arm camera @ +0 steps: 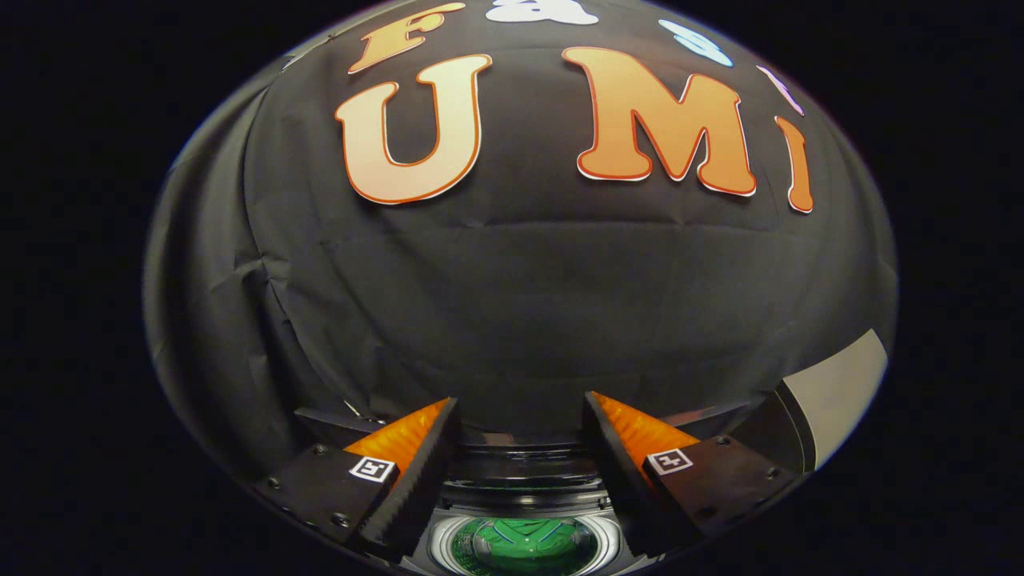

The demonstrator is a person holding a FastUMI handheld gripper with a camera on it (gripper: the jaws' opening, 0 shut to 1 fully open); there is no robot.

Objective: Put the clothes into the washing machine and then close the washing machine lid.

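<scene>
While I hold my hand-held gripper [520, 416] up facing the black cloth wall [512, 304] of the booth, its two fingers [436, 448] stand well apart with nothing between them. Below and between the fingers I look down into the round drum of the washing machine [524, 488], a dark-bodied top-loader with a shiny silver metal ring around its mouth. A bright green piece of clothing [520, 544] lies crumpled inside that drum, sitting low in the opening and lit so that its folds show. The fingers hang above the machine and touch neither the rim nor the clothing. Past my right finger a pale grey flat panel [836, 392] rises at a slant beside the dark edge of the machine; I cannot tell whether it is the machine's lid. The cloth wall hangs close behind the machine, creased with a horizontal fold across its middle and gathered wrinkles toward the left side
</scene>
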